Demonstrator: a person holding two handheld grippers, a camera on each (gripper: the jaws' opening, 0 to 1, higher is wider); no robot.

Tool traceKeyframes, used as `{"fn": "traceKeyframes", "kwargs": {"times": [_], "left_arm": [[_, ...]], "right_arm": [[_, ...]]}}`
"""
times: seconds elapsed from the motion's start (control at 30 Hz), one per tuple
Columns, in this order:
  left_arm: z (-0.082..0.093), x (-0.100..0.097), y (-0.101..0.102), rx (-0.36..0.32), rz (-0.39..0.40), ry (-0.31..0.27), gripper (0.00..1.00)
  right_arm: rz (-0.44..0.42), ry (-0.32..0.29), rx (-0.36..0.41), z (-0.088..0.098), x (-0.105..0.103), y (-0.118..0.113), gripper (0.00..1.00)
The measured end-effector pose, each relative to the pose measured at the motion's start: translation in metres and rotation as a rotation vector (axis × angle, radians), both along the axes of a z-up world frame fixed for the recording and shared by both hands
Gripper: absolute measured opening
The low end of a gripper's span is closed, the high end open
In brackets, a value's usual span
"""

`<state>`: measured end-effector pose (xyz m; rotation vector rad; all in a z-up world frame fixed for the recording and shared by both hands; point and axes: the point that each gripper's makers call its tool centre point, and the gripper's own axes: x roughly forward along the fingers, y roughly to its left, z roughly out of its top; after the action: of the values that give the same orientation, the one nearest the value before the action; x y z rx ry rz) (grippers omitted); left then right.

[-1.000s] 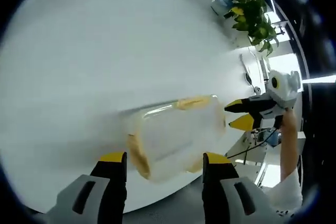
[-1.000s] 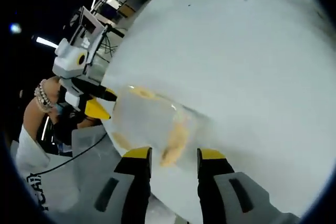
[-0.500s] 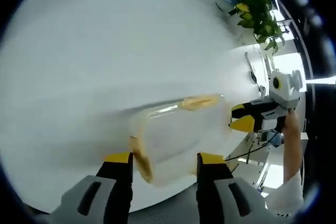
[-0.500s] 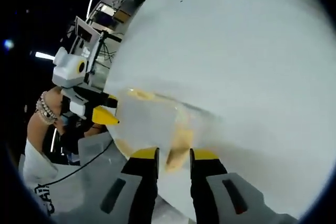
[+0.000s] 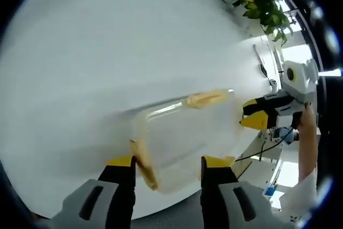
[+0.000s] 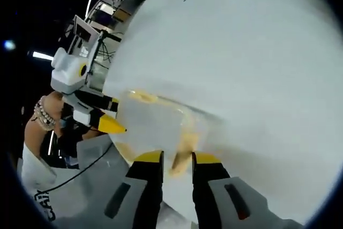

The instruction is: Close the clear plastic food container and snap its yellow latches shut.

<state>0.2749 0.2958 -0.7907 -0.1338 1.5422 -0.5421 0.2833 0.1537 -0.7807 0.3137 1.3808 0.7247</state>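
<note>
The clear plastic food container (image 5: 185,140) sat on the white table (image 5: 96,52), close to the table's near edge, lid on as far as could be made out through motion blur. In the left gripper view, a yellow latch (image 5: 206,98) lay along the container's far side and another yellow latch (image 5: 143,162) along its left end, just beside the left gripper's (image 5: 167,164) left fingertip. The left gripper's jaws were spread apart, one on each side of the container's near left corner; contact with the container was too blurred to tell. The right gripper (image 5: 256,115) came in from the right of the container, its yellow tips near the container's right end, jaws close together there; a hand (image 5: 306,127) held it from behind. A green plant (image 5: 260,1) stood well beyond the container at the table's far right edge. In the right gripper view, the container (image 6: 155,127) sat at the table (image 6: 241,52) edge, and the right gripper (image 6: 177,159) had its jaws narrowly parted around the yellow latch (image 6: 184,151) on the container's near end, seemingly pinching it, though blur made firm contact uncertain. The left gripper (image 6: 104,116) appeared left of the container, tips just beside its far end, held by a hand (image 6: 45,113) with a beaded bracelet (image 6: 38,112).
</note>
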Motion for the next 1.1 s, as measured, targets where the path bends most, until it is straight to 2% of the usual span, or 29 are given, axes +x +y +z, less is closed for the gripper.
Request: {"fn": "traceKeyframes", "kwargs": {"times": [0.23,0.3,0.37,0.43,0.53,0.63,1.1], "left_arm": [[0.002,-0.001,0.002,0.028,-0.005,-0.001,0.44],[0.001,-0.003,0.007,0.07,-0.045,-0.004,0.48],[0.001,0.001,0.012,0.108,-0.092,-0.043,0.52],[0.002,0.0,0.011,0.118,-0.097,-0.047,0.55],[0.003,-0.001,0.011,0.121,-0.106,-0.039,0.53],[0.005,-0.002,0.007,0.108,-0.105,-0.03,0.46],[0.005,0.001,0.002,0.117,-0.099,-0.006,0.41]], "right_arm": [[0.006,-0.006,-0.005,0.001,0.0,0.0,0.14],[0.008,-0.014,0.0,0.001,-0.001,0.002,0.14],[0.017,-0.017,0.001,0.002,-0.002,0.003,0.14],[0.021,-0.017,-0.001,0.002,-0.002,0.004,0.14],[0.029,-0.021,-0.007,0.003,-0.002,0.005,0.13],[0.03,-0.023,-0.009,0.004,-0.001,0.004,0.11],[0.014,-0.008,-0.011,0.004,0.001,-0.001,0.1]]}}
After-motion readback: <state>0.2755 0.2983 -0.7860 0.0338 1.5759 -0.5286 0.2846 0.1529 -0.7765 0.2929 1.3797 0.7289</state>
